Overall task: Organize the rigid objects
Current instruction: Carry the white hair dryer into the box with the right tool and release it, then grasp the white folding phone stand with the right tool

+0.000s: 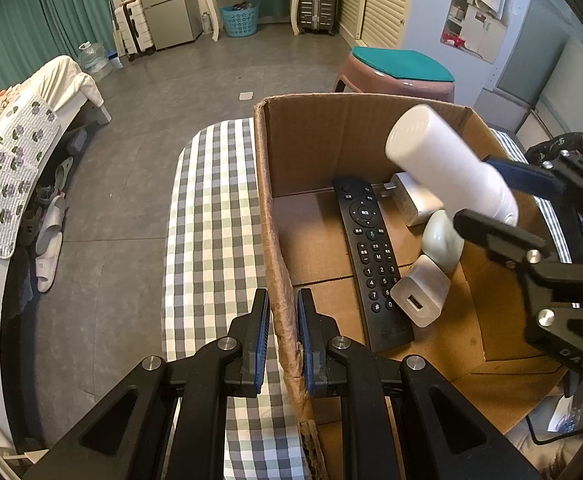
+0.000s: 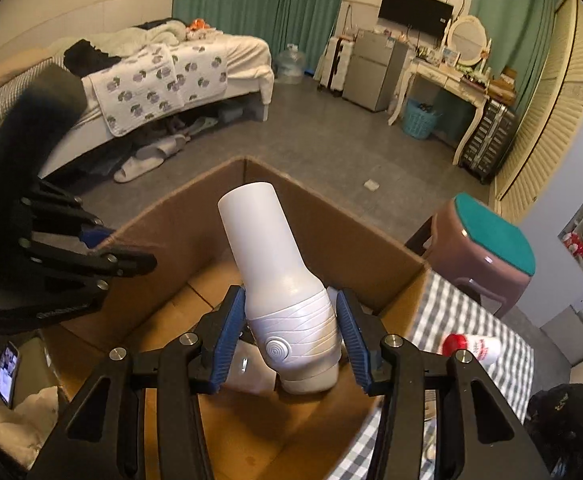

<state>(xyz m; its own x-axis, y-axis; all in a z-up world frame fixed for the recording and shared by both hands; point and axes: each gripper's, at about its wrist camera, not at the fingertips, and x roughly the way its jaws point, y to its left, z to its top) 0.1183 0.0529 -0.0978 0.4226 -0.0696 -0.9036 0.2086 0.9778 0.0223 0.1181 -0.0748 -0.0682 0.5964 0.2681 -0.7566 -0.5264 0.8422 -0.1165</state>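
Note:
An open cardboard box [image 1: 303,148] [image 2: 331,236] stands on a checked tablecloth [image 1: 211,216]. My left gripper [image 1: 283,340] is shut on the box's left wall, one finger outside and one inside. My right gripper [image 2: 291,336] is shut on a white bottle [image 2: 275,264] [image 1: 447,164], holding it by its wide ribbed end above the box, with the tall cap pointing away. On the box floor lie a black remote [image 1: 371,256], a white USB charger [image 1: 421,290], a white plug adapter [image 1: 413,198] and a pale rounded object [image 1: 443,240]. The right gripper [image 1: 491,196] shows over the box's right side in the left wrist view.
A red-capped white bottle [image 2: 471,348] lies on the cloth right of the box. A pink stool with a teal pad [image 1: 399,70] [image 2: 487,248] stands just beyond the table. A phone [image 2: 7,374] lies at the lower left. A bed [image 2: 151,76], slippers and furniture are farther off.

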